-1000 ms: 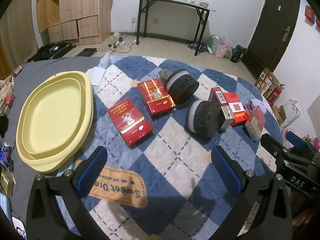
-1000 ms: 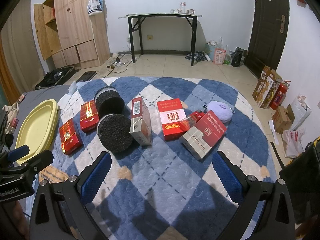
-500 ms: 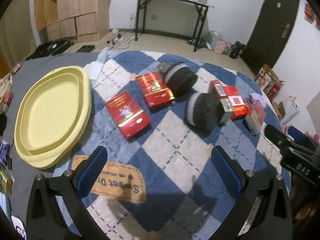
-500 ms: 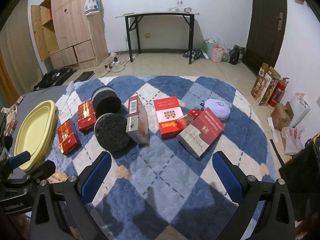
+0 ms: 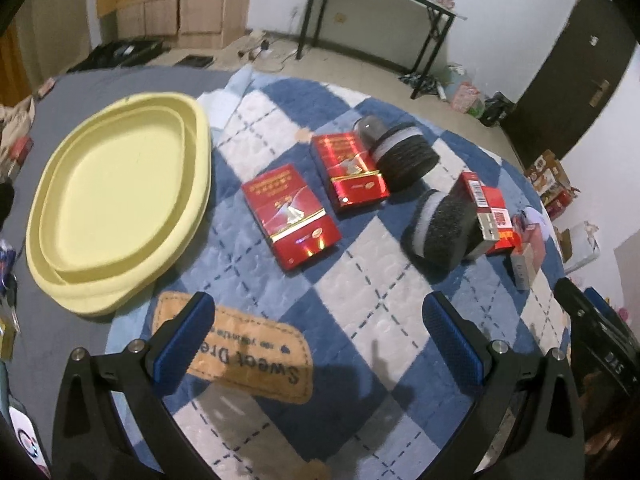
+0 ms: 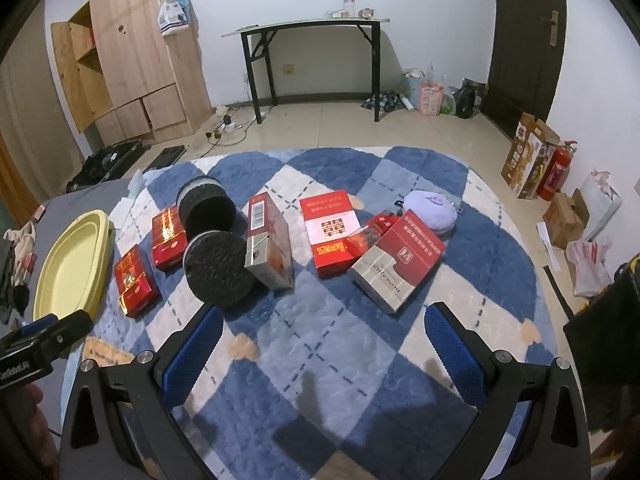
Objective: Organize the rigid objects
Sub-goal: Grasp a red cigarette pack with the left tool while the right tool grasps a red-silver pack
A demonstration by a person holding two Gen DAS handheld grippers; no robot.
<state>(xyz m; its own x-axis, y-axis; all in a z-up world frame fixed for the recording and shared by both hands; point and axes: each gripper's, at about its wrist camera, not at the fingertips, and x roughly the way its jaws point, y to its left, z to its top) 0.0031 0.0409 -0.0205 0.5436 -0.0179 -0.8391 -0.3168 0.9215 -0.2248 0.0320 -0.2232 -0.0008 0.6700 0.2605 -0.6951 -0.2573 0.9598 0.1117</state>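
Several red boxes lie on a blue and white checked quilt (image 5: 360, 280): a near red box (image 5: 290, 216), a second red box (image 5: 352, 172), a standing box (image 6: 268, 246), a flat red and white box (image 6: 330, 232) and a grey and red carton (image 6: 396, 260). Two black and grey cylinders (image 5: 404, 156) (image 5: 440, 232) lie among them. A yellow oval tray (image 5: 116, 196) sits at the left. My left gripper (image 5: 318, 336) is open and empty, above the quilt label. My right gripper (image 6: 324, 344) is open and empty, before the boxes.
A purple pouch (image 6: 430, 210) lies behind the carton. A black folding table (image 6: 312, 60), a wooden cabinet (image 6: 132, 60) and a dark door (image 6: 524, 40) stand beyond the bed. Cardboard boxes and a fire extinguisher (image 6: 554, 176) stand on the floor at right.
The left gripper has swung left and tilted, so the tray and red boxes sit more central. The right gripper has pulled back slightly. Both stay open and empty.
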